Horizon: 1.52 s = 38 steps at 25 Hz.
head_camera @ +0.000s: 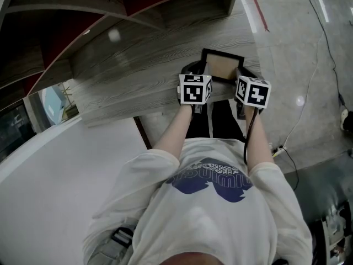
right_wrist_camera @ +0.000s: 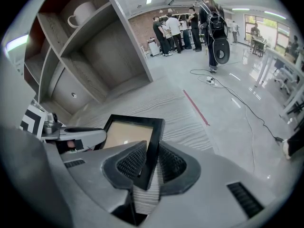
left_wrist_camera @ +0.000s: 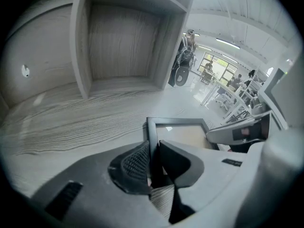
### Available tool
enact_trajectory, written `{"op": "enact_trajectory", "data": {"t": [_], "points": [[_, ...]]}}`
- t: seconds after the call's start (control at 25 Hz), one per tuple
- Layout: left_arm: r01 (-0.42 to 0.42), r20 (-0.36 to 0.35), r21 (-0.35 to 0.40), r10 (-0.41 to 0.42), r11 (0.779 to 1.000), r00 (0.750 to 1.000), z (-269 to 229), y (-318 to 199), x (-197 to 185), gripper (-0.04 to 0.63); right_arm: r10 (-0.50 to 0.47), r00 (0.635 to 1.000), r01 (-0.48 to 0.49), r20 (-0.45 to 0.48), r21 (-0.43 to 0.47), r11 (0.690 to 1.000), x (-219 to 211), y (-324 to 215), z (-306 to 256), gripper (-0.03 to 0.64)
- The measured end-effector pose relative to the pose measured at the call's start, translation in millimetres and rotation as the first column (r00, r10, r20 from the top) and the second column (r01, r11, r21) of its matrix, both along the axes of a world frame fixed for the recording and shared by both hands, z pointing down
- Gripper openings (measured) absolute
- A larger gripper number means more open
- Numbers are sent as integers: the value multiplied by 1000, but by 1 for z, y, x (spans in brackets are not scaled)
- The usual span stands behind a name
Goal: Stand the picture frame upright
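**Thin-rail grip near a drop: where the lift could fail**

Head view: the black rectangular picture frame with a tan panel (head_camera: 222,65) lies face up at the front edge of the grey wood-grain surface (head_camera: 138,65), close to its right corner. The left tongs (head_camera: 197,70) and right tongs (head_camera: 241,75) take it from either side. The bare floor lies just past that edge and corner, so a frame that slips free probably falls off, not back onto the surface. The grey shelf unit with dark red backs (head_camera: 110,4) stands along the rear, well apart, and nothing lies between it and the frame.

Left gripper view: the left tongs (left_wrist_camera: 153,163) are clenched on the frame's (left_wrist_camera: 183,136) narrow left rail, ribbed pads on both faces. The hold is slim, so if one side rises faster, I judge the rail could twist out. The right tongs (left_wrist_camera: 242,133) show beyond. An open shelf compartment (left_wrist_camera: 118,37) sits behind.

Right gripper view: the right tongs (right_wrist_camera: 149,163) are clamped on the right rail, near a corner of the frame (right_wrist_camera: 128,134). No view shows a rear prop, so once upright and released it may topple. A white cup (right_wrist_camera: 83,12) rests on an upper shelf, and people (right_wrist_camera: 175,25) and a floor cable (right_wrist_camera: 237,99) are far off, so none of them obstructs.
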State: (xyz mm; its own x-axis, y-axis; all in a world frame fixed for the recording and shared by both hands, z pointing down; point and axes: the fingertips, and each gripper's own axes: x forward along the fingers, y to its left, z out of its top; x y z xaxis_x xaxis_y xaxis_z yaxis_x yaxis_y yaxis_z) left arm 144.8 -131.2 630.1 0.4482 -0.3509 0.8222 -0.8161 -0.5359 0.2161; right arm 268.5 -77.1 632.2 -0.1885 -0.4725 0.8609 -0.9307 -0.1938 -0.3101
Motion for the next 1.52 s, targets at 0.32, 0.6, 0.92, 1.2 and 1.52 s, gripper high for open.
{"op": "enact_trajectory", "data": {"t": [0.32, 0.6, 0.92, 1.2, 1.52], "points": [[10, -8, 48, -9, 999, 1000, -14, -2, -5, 71, -19, 1000, 18, 11, 37, 999, -5, -4, -12, 74], [57, -28, 100, -55, 993, 998, -34, -14, -22, 71, -65, 998, 65, -1, 89, 994, -18, -22, -33, 72], [141, -47, 141, -136, 980, 990, -51, -23, -51, 71, -144, 989, 145, -11, 132, 981, -44, -42, -49, 72], [188, -58, 169, -180, 968, 982, -60, -29, -82, 71, -211, 977, 213, -26, 151, 965, -73, -57, -57, 72], [231, -75, 210, -220, 950, 973, -76, -41, -126, 72, -281, 959, 283, -40, 196, 939, -117, -78, -73, 72]]}}
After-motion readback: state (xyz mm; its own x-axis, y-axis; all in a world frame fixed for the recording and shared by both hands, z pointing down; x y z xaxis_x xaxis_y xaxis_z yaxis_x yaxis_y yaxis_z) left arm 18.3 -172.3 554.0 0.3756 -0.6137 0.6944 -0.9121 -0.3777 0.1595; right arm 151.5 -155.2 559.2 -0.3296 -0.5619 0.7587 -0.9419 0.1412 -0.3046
